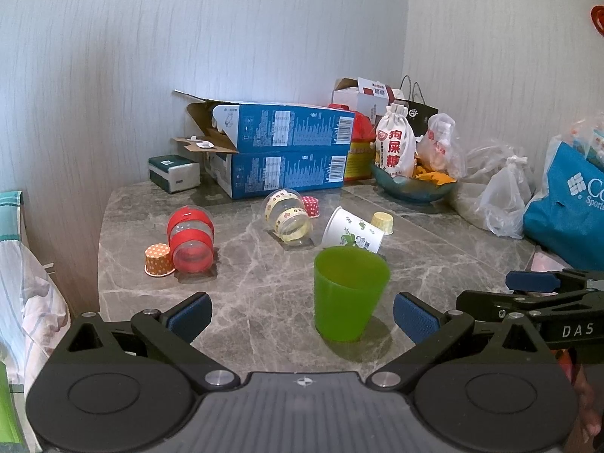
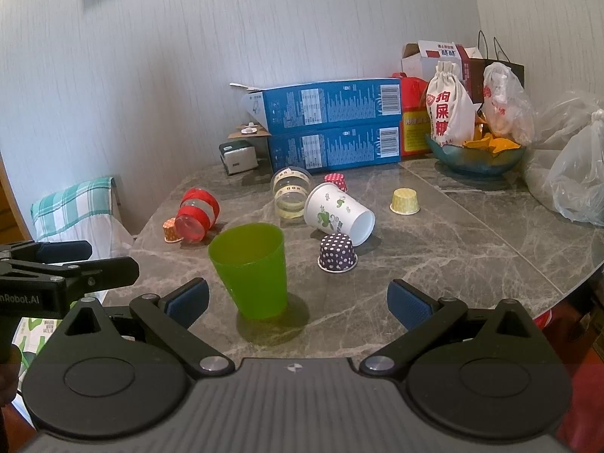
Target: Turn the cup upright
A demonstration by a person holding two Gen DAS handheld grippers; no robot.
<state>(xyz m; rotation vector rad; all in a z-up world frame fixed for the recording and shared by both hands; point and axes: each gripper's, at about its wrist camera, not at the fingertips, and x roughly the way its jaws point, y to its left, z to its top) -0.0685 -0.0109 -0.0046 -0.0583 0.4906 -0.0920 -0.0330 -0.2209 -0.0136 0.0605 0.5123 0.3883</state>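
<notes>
Left wrist view: left tool (image 1: 302, 315) level, spread wide behind upright green cup (image 1: 349, 294).

Green cup (image 1: 349, 294): translucent plastic, tapered, standing upright with mouth open upward, empty, base on the grey marbled tabletop (image 1: 245, 264) near its front edge, apart from other cups.

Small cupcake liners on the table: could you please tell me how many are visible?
4: orange dotted liner beside the red cup, red dotted liner far back, yellow liner right, purple dotted liner centre. Others may be hidden.
</notes>
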